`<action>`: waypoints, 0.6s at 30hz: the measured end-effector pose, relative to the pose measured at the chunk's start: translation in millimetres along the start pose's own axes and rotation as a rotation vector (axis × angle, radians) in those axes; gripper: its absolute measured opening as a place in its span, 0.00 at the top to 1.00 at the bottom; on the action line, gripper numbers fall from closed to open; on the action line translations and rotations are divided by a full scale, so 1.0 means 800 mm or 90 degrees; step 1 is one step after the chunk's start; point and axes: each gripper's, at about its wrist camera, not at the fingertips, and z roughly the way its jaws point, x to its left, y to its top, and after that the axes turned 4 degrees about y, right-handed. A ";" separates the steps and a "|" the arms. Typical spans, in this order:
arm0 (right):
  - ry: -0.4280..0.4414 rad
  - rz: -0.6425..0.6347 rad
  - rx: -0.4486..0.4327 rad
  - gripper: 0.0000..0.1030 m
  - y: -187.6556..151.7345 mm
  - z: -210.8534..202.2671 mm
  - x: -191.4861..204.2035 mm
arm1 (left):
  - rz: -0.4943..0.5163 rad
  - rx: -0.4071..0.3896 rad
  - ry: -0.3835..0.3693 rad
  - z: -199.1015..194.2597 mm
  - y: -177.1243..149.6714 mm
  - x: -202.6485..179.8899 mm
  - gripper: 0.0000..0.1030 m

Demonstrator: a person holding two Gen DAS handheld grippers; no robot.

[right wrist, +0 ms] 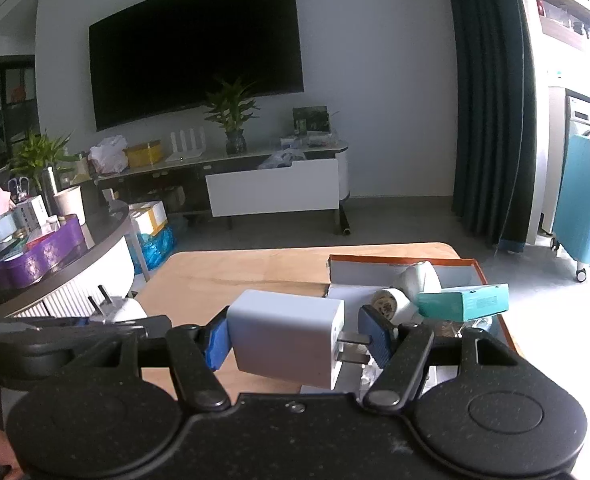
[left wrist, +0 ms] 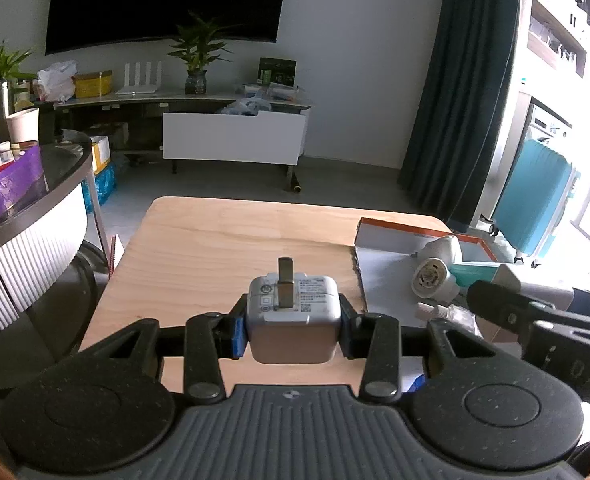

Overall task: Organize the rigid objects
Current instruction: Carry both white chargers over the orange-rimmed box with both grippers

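My left gripper point(left wrist: 294, 330) is shut on a small white charger point(left wrist: 294, 320), its prongs pointing up, held above the wooden table point(left wrist: 223, 240). My right gripper point(right wrist: 299, 338) is shut on a larger white charger point(right wrist: 287, 336) lying sideways. The left pad presses its body and the prongs rest against the right pad. An orange-rimmed white box point(left wrist: 395, 240) point(right wrist: 399, 260) sits at the table's right. It holds a white round adapter point(left wrist: 435, 276) point(right wrist: 395, 300), a teal carton point(right wrist: 465, 300) and small items. The small charger point(right wrist: 115, 308) also shows at the left of the right wrist view.
A curved grey counter point(left wrist: 35, 216) with a purple box point(left wrist: 11, 188) stands to the left of the table. Beyond the far edge are open floor, a TV stand point(left wrist: 231, 136) and a dark curtain point(left wrist: 455, 100). A teal suitcase point(left wrist: 535, 196) stands at the right.
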 end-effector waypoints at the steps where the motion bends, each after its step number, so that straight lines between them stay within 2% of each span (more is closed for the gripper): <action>1: -0.001 0.000 0.000 0.23 0.000 -0.001 -0.001 | 0.000 0.001 -0.002 0.000 -0.001 -0.001 0.59; 18: -0.021 0.018 -0.012 0.23 0.000 -0.016 -0.021 | 0.021 -0.003 -0.028 0.000 -0.002 -0.023 0.59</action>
